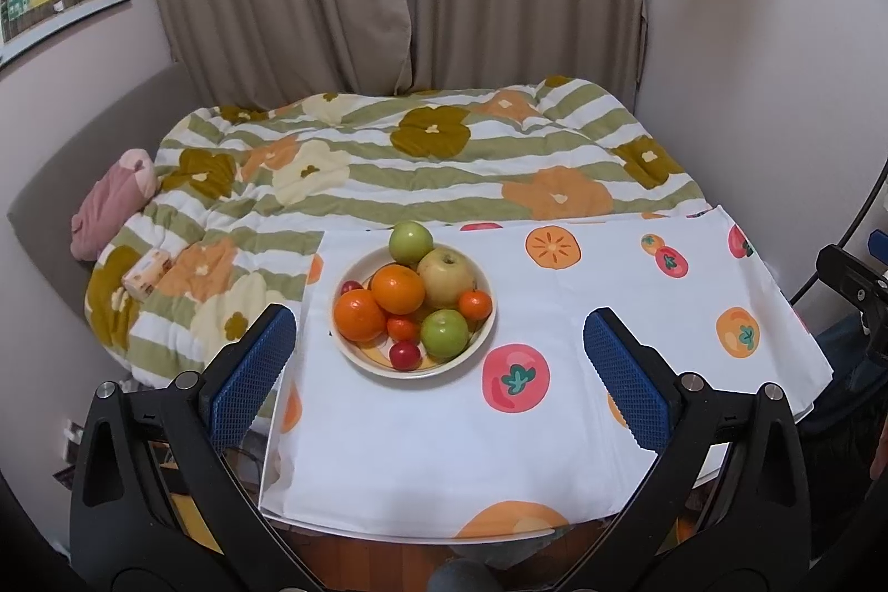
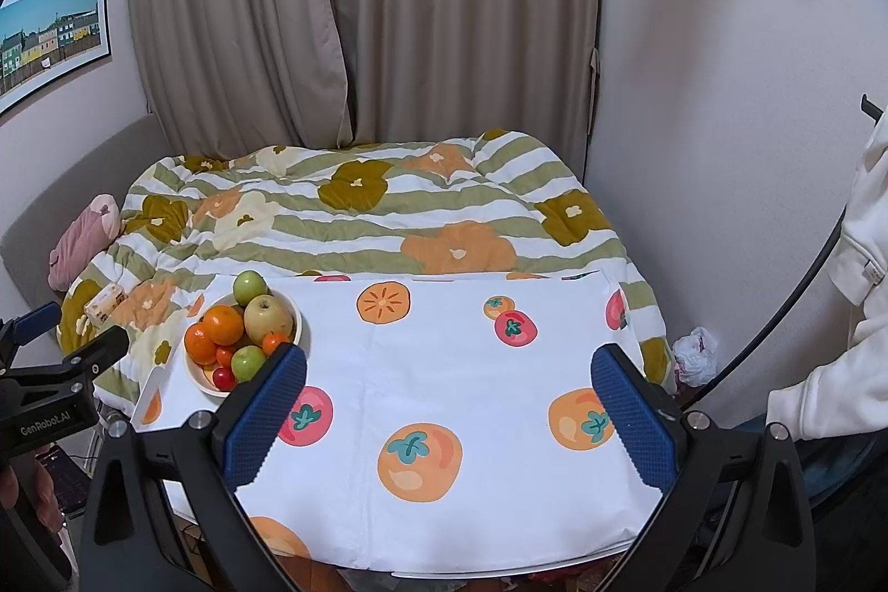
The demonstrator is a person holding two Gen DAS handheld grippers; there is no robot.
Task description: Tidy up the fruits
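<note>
A cream bowl [image 1: 482, 347] stands on the table's left half, piled with fruit: two oranges [image 1: 397, 288], a yellow apple [image 1: 445, 277], two green apples [image 1: 444, 333], small tangerines and red cherry tomatoes [image 1: 404, 354]. The bowl also shows in the right wrist view [image 2: 195, 377] at the table's left edge. My left gripper [image 1: 438, 331] is open and empty, its blue pads wide apart just in front of the bowl. My right gripper [image 2: 448, 370] is open and empty over the table's middle, to the right of the bowl.
The table carries a white cloth printed with tomatoes and persimmons [image 1: 555, 398]. Behind it lies a bed with a flowered striped quilt [image 1: 422, 159], a pink pillow [image 1: 114, 209] and a small packet [image 1: 149, 273]. Curtains hang behind. A plastic bag [image 2: 694, 354] lies on the floor at right.
</note>
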